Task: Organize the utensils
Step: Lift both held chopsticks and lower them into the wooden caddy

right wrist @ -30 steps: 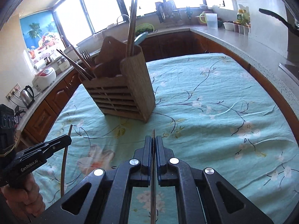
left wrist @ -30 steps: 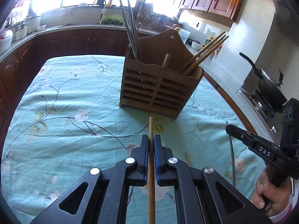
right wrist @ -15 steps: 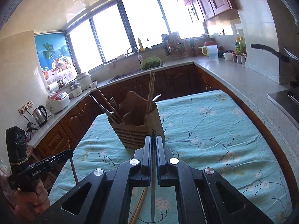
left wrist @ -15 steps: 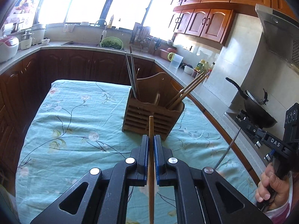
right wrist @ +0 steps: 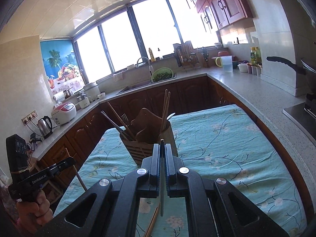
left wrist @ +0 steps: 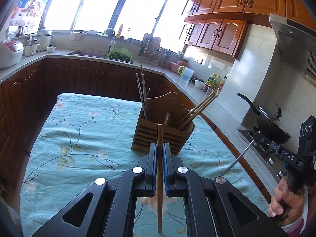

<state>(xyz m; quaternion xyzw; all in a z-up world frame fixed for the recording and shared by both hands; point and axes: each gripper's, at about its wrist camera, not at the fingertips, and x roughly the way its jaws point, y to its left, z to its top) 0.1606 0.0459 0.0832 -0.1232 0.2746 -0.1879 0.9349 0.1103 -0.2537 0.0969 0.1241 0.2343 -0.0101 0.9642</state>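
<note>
A slatted wooden utensil holder (left wrist: 158,136) stands on the green floral tablecloth (left wrist: 83,130), with metal chopsticks at its left and wooden chopsticks at its right. My left gripper (left wrist: 160,152) is shut on a wooden chopstick (left wrist: 159,177), raised above the table in front of the holder. My right gripper (right wrist: 162,153) is shut on a thin metal chopstick (right wrist: 162,187), also raised, facing the holder (right wrist: 146,144). The right gripper shows in the left wrist view (left wrist: 256,136) holding the metal chopstick (left wrist: 237,158). The left gripper shows at the left of the right wrist view (right wrist: 69,161).
One wooden chopstick (right wrist: 152,223) lies on the tablecloth (right wrist: 227,138) below my right gripper. Kitchen counters (right wrist: 246,83) surround the table, with a wok (left wrist: 270,122) on the stove at the right and a sink (left wrist: 88,53) at the back.
Both grippers have risen and pulled back from the table with their chopsticks. The holder now looks smaller and lower in both views.
</note>
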